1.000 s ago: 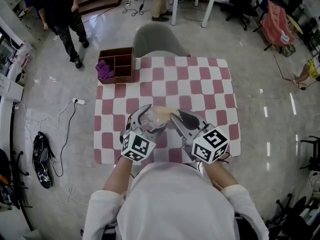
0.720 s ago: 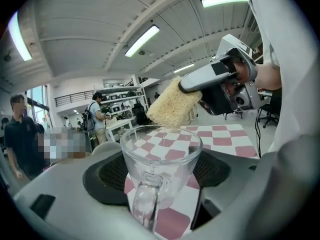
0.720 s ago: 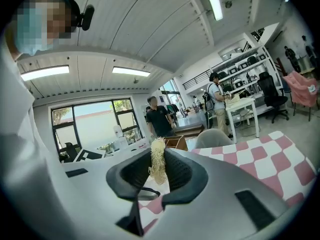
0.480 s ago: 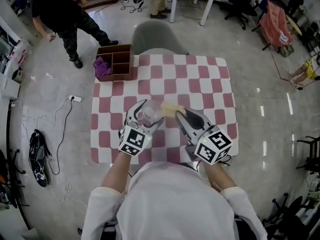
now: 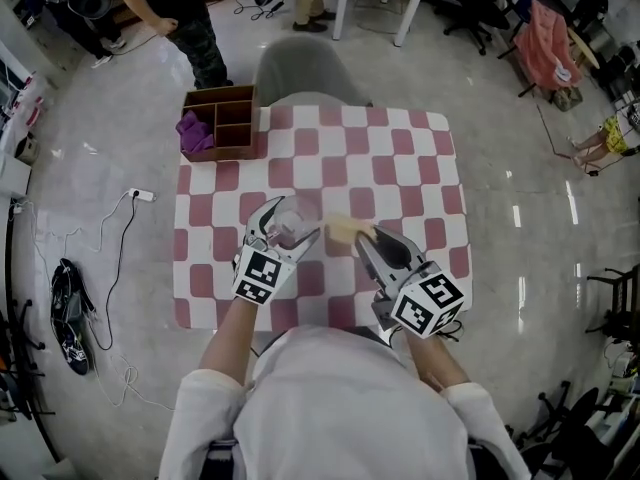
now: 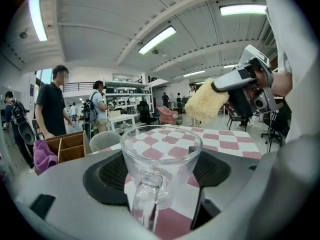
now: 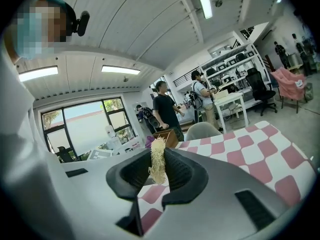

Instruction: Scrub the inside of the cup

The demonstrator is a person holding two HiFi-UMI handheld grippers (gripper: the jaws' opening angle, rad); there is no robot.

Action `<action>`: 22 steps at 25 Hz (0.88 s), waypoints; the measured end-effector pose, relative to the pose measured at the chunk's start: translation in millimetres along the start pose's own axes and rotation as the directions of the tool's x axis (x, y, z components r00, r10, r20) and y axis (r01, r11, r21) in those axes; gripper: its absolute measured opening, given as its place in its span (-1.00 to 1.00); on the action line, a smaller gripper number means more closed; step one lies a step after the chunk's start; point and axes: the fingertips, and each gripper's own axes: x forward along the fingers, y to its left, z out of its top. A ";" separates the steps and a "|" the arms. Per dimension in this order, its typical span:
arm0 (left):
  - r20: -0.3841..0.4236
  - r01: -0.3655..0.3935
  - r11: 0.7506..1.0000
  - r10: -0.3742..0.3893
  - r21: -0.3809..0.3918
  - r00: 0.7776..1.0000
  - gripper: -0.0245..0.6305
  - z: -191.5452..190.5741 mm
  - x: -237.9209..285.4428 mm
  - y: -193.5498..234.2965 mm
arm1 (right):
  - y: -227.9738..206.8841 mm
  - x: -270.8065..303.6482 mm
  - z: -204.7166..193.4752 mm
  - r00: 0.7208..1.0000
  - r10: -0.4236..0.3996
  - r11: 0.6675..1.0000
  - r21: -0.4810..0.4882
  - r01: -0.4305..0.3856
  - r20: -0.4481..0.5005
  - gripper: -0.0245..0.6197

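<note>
A clear glass cup (image 6: 161,161) with a handle is held upright above the checked table (image 5: 400,168), with my left gripper (image 5: 285,226) shut on it; in the head view the cup (image 5: 295,220) shows between the jaws. My right gripper (image 5: 368,236) is shut on a pale yellow fibrous scrubber (image 5: 342,230), pinched flat between the jaws in the right gripper view (image 7: 158,160). The scrubber (image 6: 206,100) hangs just right of the cup's mouth, outside it and apart from the rim.
A brown wooden compartment box (image 5: 222,123) with a purple cloth (image 5: 193,133) stands at the table's far left corner. A grey chair (image 5: 302,73) is beyond the far edge. A person (image 5: 180,8) walks on the floor behind.
Both grippers have shifted slightly away from me over the table. The scrubber has come out from the cup and moved right. The person at the back has walked to the right.
</note>
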 end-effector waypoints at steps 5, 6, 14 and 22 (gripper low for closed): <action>-0.005 0.003 0.999 -0.003 -0.047 1.000 0.23 -12.7 11.2 4.2 | -8.4 -6.7 -10.3 0.999 -0.034 0.999 0.018 0.034 -0.021 -0.65; -0.005 0.003 0.999 -0.004 -0.054 1.000 0.22 -14.9 13.3 4.5 | -10.1 -7.7 -11.8 0.999 -0.040 0.999 0.021 0.040 -0.024 -0.65; -0.011 0.004 0.995 -0.005 -0.103 1.000 0.22 -33.4 20.6 5.7 | -18.4 -13.6 -18.7 0.996 -0.073 0.997 0.033 0.074 -0.043 -0.65; -0.009 0.002 0.992 -0.003 -0.126 1.000 0.22 -48.2 27.9 5.9 | -20.9 -14.6 -28.1 0.995 -0.082 0.995 0.044 0.084 -0.062 -0.65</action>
